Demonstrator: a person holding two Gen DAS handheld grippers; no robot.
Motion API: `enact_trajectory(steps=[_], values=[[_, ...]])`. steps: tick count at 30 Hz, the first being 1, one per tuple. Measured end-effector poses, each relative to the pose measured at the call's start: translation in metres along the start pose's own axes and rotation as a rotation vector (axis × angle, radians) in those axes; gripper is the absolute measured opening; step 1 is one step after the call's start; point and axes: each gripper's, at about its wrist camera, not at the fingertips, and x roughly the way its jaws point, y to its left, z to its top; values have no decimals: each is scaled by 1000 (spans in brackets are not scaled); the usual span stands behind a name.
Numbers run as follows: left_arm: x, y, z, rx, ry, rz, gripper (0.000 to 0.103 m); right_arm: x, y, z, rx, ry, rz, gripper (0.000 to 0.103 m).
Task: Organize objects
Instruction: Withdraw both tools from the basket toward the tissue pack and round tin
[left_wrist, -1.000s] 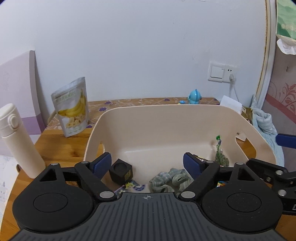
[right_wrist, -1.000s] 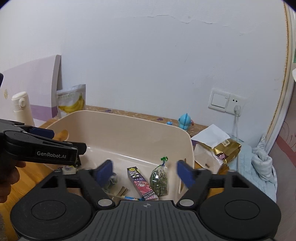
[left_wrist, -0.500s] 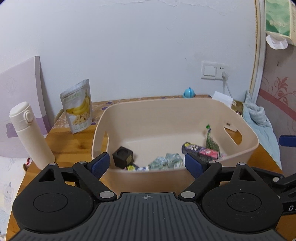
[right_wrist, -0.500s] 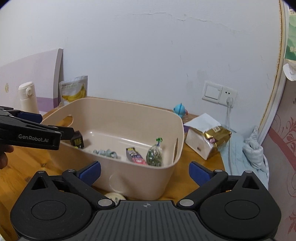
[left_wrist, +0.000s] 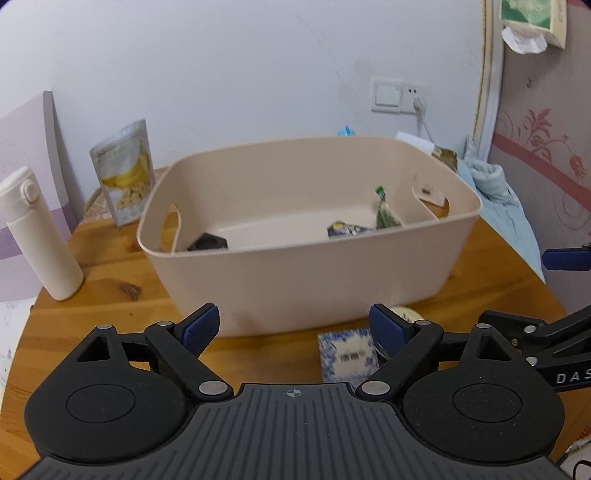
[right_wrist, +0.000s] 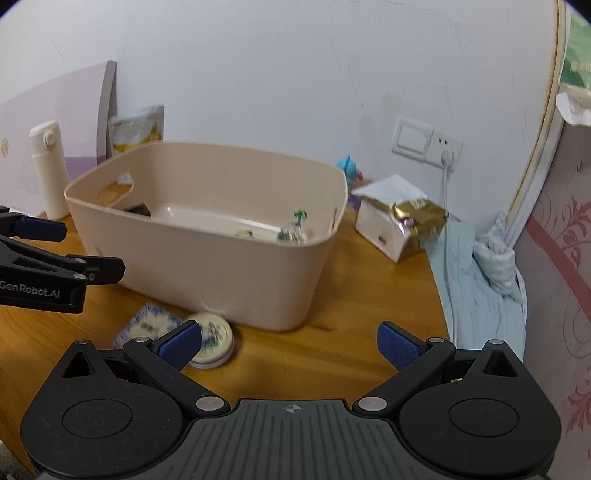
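A round-edged wooden table carries a smooth beige plastic tub with cut-out handles, ahead of both sets of jaws; inside lie a black cube, a printed wrapper and a clear bag of green bits. The left gripper gapes empty; a blue-patterned square packet lies between its jaws. The right gripper gapes empty, a round cream tin by its left finger
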Motion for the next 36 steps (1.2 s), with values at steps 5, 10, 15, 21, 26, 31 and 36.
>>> enact_trajectory(steps=[5,10,15,21,26,31,36], values=[[13,-9,-13,28,59,-18,90,9,1,-13,4,44,7,103],[25,-14,-23,35,110,-35,90,18,-1,-23,1,90,1,103],[37,-19,-27,45,152,-65,90,29,-3,-29,6,127,12,103],[56,-20,-31,51,215,-75,90,41,0,-32,-6,153,9,103],[66,-16,-30,45,231,-58,90,51,7,-32,-17,172,32,103],[72,-2,-28,-19,227,-44,90,63,15,-30,-25,188,69,103],[76,5,-28,-12,207,-40,97,72,25,-27,-37,192,104,103]])
